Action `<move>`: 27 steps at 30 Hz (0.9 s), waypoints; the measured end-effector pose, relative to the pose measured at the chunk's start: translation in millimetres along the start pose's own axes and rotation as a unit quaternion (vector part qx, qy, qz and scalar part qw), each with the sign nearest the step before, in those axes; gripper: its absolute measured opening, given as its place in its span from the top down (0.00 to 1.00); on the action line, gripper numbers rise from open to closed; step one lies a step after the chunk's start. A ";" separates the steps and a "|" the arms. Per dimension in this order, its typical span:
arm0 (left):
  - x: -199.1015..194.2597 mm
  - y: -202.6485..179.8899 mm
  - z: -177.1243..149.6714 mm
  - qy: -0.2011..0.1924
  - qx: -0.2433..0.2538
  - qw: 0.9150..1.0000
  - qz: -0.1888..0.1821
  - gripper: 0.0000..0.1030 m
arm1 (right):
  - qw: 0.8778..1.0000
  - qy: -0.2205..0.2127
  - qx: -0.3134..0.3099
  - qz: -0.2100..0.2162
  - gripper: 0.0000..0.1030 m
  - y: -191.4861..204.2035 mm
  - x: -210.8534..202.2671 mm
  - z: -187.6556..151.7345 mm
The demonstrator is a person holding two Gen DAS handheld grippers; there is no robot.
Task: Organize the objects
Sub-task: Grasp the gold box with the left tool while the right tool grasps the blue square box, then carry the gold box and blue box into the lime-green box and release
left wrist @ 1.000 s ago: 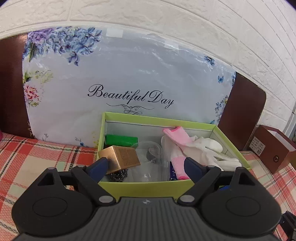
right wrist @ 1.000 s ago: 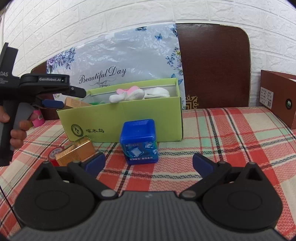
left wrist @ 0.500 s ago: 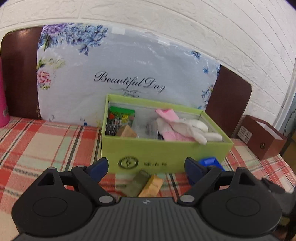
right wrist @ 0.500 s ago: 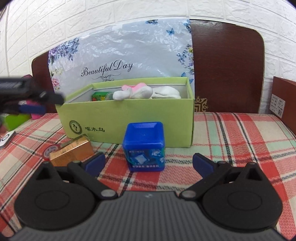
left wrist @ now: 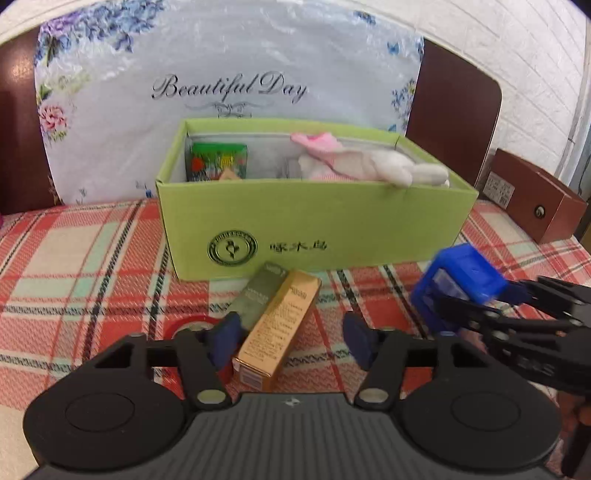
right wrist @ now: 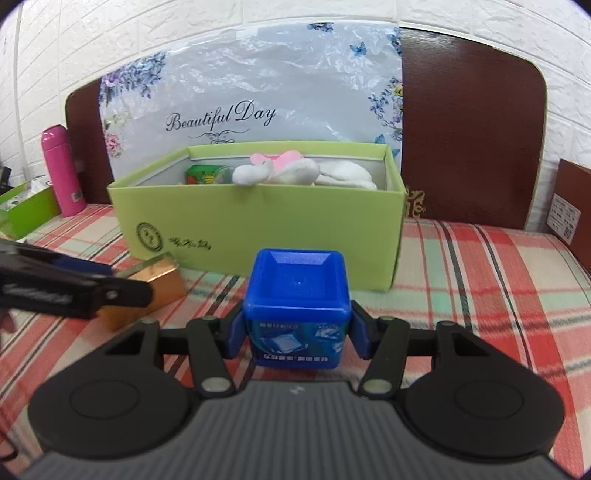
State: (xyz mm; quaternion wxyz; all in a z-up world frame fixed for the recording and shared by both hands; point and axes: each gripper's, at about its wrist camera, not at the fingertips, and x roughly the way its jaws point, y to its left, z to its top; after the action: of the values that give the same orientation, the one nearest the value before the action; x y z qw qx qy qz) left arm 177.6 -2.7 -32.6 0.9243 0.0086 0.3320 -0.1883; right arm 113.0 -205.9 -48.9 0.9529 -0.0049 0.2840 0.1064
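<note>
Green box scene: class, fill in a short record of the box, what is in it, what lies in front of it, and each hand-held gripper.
box: green box, open top
inside: white and pink socks, green packet
in front: gold carton, blue cube container
left hand-held gripper: closing around gold carton, right pad clear
right hand-held gripper: clamped on blue cube container

A red, cream and mint plaid cloth [right wrist: 480, 280] covers the surface. At the far side a dark brown headboard [right wrist: 469, 140] stands against a white brick-patterned wall [right wrist: 147, 33]. Leaning on the headboard is a pale plastic-wrapped panel [right wrist: 258, 77] printed with blue and purple flowers, butterflies and the words "Beautiful Day". A pink bottle [right wrist: 61, 170] stands upright at far left, with a small green carton [right wrist: 26, 210] just beside it. A brown box [left wrist: 535, 199] with a white label sits at far right
</note>
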 end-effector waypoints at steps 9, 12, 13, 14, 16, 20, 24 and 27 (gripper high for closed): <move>-15.2 -13.9 -18.1 0.034 0.002 0.999 -0.006 0.76 | 0.999 0.025 0.038 0.010 0.47 -11.9 -53.4 -32.6; -30.5 -26.1 -32.2 0.044 0.004 0.999 -0.029 0.76 | 0.999 0.030 0.036 0.017 0.47 -10.9 -66.3 -37.3; -36.2 -30.6 -37.6 0.047 0.007 0.998 -0.031 0.76 | 0.999 0.031 0.032 0.019 0.47 -9.9 -70.2 -39.4; -41.7 -34.4 -43.0 0.050 0.008 0.998 -0.034 0.76 | 0.999 0.033 0.029 0.020 0.47 -8.3 -73.9 -41.4; -52.9 -39.3 -53.2 0.054 0.003 0.998 -0.042 0.76 | 0.999 0.032 0.026 0.024 0.47 -5.4 -82.5 -45.1; -68.2 -45.8 -66.2 0.056 -0.005 0.997 -0.045 0.76 | 0.999 0.027 0.018 0.035 0.47 1.2 -94.6 -50.3; -64.4 -49.5 -65.5 0.060 -0.003 0.998 -0.034 0.72 | 0.999 0.026 0.007 0.023 0.43 5.8 -96.7 -53.7; -60.2 -49.7 -62.8 0.061 -0.004 0.997 -0.037 0.72 | 1.000 0.021 -0.001 0.015 0.37 8.0 -98.6 -54.2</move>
State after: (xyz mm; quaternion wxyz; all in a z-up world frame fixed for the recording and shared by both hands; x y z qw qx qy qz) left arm 79.1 -19.3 -39.0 0.8947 0.0040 0.3889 -0.2196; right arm 1.6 -221.6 -40.5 0.9451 -0.0040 0.3037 0.1205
